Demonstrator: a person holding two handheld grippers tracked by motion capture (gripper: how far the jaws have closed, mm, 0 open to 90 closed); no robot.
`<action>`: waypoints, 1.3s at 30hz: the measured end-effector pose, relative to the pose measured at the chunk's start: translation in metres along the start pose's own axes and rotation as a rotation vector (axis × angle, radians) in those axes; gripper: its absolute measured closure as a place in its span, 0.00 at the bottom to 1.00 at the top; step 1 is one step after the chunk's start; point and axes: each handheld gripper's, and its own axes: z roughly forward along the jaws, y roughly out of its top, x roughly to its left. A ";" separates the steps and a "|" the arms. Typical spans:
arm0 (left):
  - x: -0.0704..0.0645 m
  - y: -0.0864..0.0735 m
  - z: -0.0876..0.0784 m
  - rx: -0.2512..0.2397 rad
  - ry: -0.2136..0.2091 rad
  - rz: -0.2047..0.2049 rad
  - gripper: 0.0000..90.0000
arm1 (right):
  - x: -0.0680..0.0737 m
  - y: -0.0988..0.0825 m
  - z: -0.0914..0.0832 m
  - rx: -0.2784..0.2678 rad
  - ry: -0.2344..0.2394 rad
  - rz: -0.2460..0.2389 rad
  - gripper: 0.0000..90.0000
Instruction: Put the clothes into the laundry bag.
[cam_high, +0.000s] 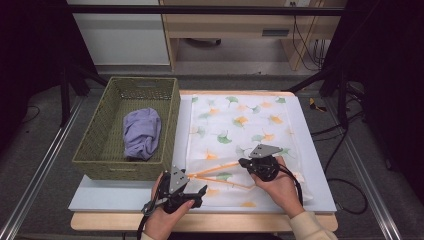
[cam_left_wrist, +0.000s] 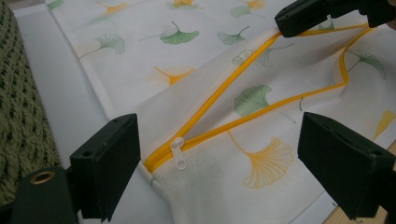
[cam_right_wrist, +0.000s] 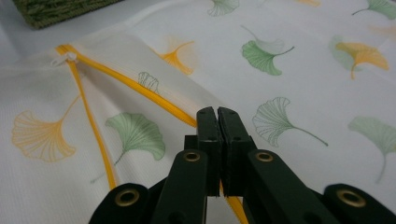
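Observation:
A white mesh bag (cam_high: 240, 125) printed with green and orange leaves lies flat on the table. Its orange zipper (cam_high: 220, 170) gapes open in a wedge. My right gripper (cam_high: 246, 163) is shut on the upper zipper edge (cam_right_wrist: 154, 95), with the jaws pressed together (cam_right_wrist: 218, 116) over the orange tape. My left gripper (cam_high: 200, 192) hovers open near the bag's front left corner. In the left gripper view its jaws (cam_left_wrist: 219, 163) straddle the closed end of the zipper and the white pull tab (cam_left_wrist: 178, 154) without touching them. The right gripper (cam_left_wrist: 299, 18) shows farther along the zipper.
A green woven basket (cam_high: 100, 145) stands left of the bag, with a crumpled purple cloth (cam_high: 142, 132) inside. The bag rests on a white board (cam_high: 125, 192) over a wooden tabletop. Dark frame legs and cables lie on the floor around.

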 end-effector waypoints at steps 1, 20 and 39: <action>0.000 0.000 0.000 0.000 0.000 0.000 0.14 | 0.000 0.000 0.000 0.000 0.000 0.000 0.99; 0.020 0.060 -0.015 0.011 -0.016 0.005 0.07 | -0.006 0.002 -0.015 -0.089 0.022 0.082 0.99; 0.048 0.084 -0.030 0.119 0.032 0.064 0.06 | -0.005 0.002 -0.018 -0.096 0.027 0.077 0.99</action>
